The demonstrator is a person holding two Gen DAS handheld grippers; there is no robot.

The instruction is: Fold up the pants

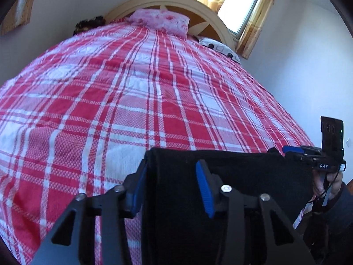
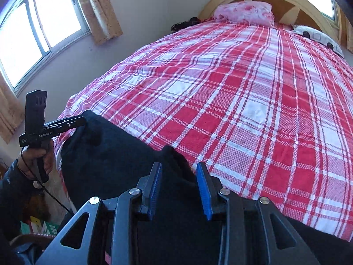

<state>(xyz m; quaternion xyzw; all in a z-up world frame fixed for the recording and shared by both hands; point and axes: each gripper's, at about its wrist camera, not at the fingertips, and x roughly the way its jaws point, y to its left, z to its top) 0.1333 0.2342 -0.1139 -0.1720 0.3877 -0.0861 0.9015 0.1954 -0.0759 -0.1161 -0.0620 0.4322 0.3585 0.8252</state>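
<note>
Black pants (image 1: 231, 176) hang stretched between my two grippers at the foot of the bed. In the left wrist view my left gripper (image 1: 174, 185) has its blue pads on the cloth's left edge. My right gripper (image 1: 293, 151) holds the other corner at the far right. In the right wrist view the pants (image 2: 106, 154) drape from my left gripper (image 2: 82, 120) at the left to my right gripper (image 2: 179, 187), whose blue pads have black cloth between them.
The bed (image 1: 132, 88) has a red and white plaid cover. A pink pillow (image 1: 161, 21) and a white spotted pillow (image 1: 220, 48) lie by the curved headboard (image 1: 187, 4). Windows with curtains stand on the left wall (image 2: 39, 28) and behind the headboard.
</note>
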